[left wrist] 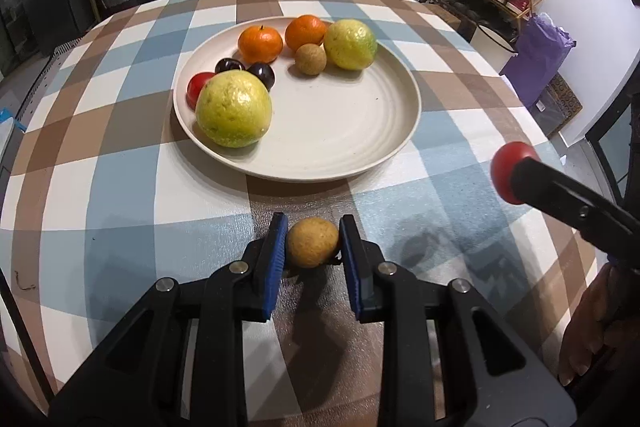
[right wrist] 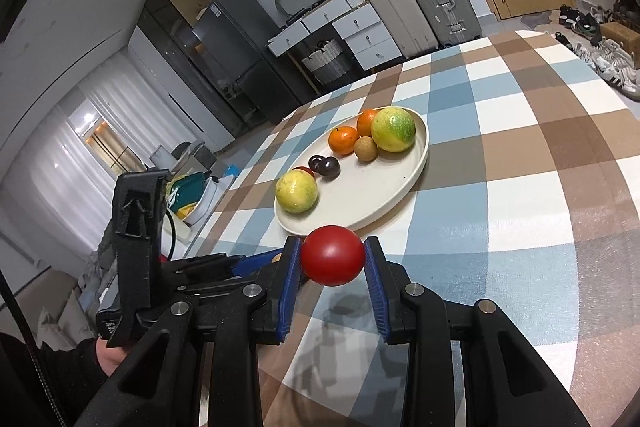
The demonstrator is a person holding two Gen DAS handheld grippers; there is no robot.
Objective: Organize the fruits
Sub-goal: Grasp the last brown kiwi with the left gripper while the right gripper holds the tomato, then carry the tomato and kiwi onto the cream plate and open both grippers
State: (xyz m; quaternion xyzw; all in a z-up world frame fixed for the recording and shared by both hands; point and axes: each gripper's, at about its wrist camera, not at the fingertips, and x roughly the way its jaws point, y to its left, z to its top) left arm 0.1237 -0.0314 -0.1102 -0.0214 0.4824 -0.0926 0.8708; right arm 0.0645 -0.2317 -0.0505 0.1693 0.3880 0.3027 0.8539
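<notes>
Both claws are clamped on small round fruit just near of the plate (left wrist: 396,131): the left claw (left wrist: 313,243) pinches a rough tan longan (left wrist: 313,242), the right claw (right wrist: 332,255) a glossy red tomato (right wrist: 332,255). Smooth, round skins may squirt from the ribbed blue pads. Once released, either could roll across the slick plate into the guavas (left wrist: 234,110), oranges (left wrist: 260,45) or off onto the checked desk (left wrist: 120,187).

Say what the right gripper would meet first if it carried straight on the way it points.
Probably the near rim of the cream plate, just beyond the red fruit clamped in the right gripper; depth is unclear, so it might pass above.
</notes>
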